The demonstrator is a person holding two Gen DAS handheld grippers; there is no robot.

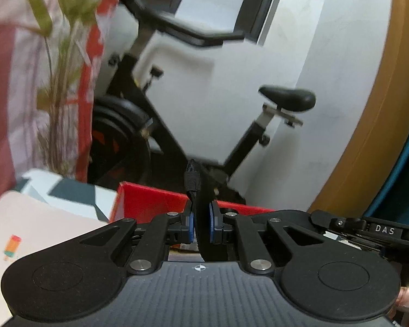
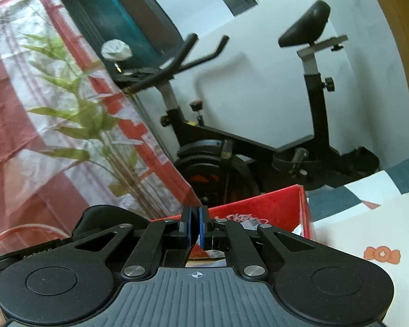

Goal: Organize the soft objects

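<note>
My left gripper [image 1: 201, 219] is shut on a black webbing strap [image 1: 193, 182], which stands up between the blue pads and has a small buckle near its top. My right gripper [image 2: 195, 226] is shut too, with a thin black ribbed edge [image 2: 195, 212] pinched between its pads; it looks like the same strap. An open red cardboard box [image 1: 150, 201] [image 2: 259, 209] sits just beyond both grippers. The two grippers are side by side: a black housing marked DAS [image 1: 384, 230] shows at the right of the left wrist view.
A black exercise bike [image 1: 177, 125] [image 2: 259, 147] stands against the white wall behind the box. A green plant [image 1: 60, 81] and a red-and-white cloth [image 2: 19, 109] fill the left. A white sheet with candy prints [image 2: 354, 234] lies on a patterned tablecloth [image 1: 76, 193]. Both views are motion-blurred.
</note>
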